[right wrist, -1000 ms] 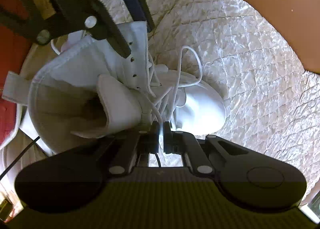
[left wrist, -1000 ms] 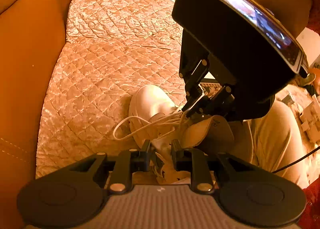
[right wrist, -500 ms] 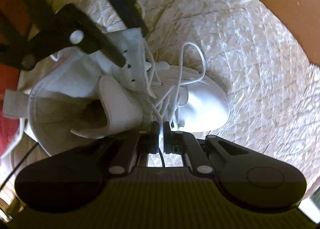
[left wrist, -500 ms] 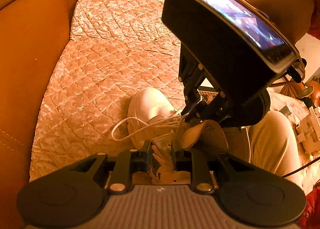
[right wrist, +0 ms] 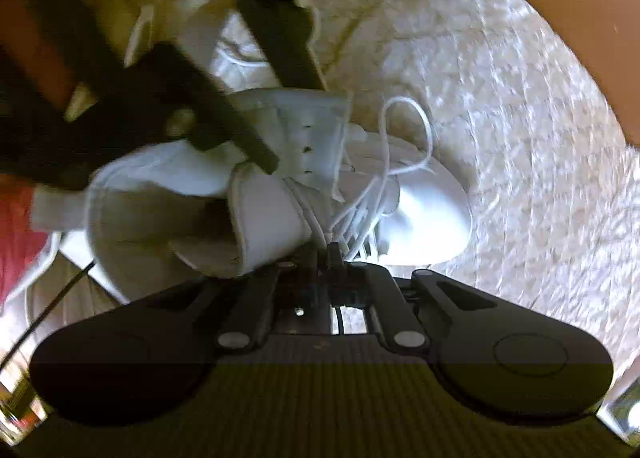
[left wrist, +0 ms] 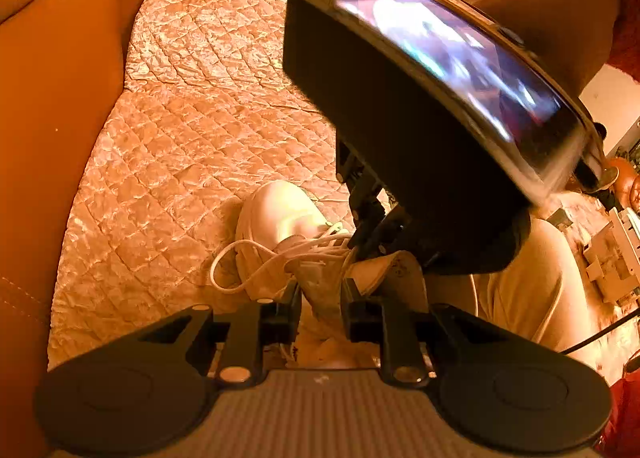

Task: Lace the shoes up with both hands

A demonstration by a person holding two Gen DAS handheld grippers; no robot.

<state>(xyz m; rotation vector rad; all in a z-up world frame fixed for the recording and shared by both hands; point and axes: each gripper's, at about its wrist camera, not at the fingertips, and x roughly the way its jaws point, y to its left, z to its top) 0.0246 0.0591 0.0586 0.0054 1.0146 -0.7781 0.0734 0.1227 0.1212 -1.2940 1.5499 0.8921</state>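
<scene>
A white high-top shoe lies on a quilted cushion cover, toe pointing away from me, with its laces loose and one loop hanging to the left. My left gripper is shut on the shoe's eyelet flap, which stands between its fingers. My right gripper is shut on a white lace strand close to the tongue. In the left wrist view the right gripper reaches down onto the laces from the right. In the right wrist view the left gripper is blurred.
The quilted cover lies over a brown leather sofa that rises on the left. A person's trouser leg is beside the shoe on the right, and a black cable runs past it. A forearm crosses the upper right.
Both grippers kept their holds. The right gripper's body swung up and left across the left wrist view. In the right wrist view the left gripper and flap moved nearer, now blurred.
</scene>
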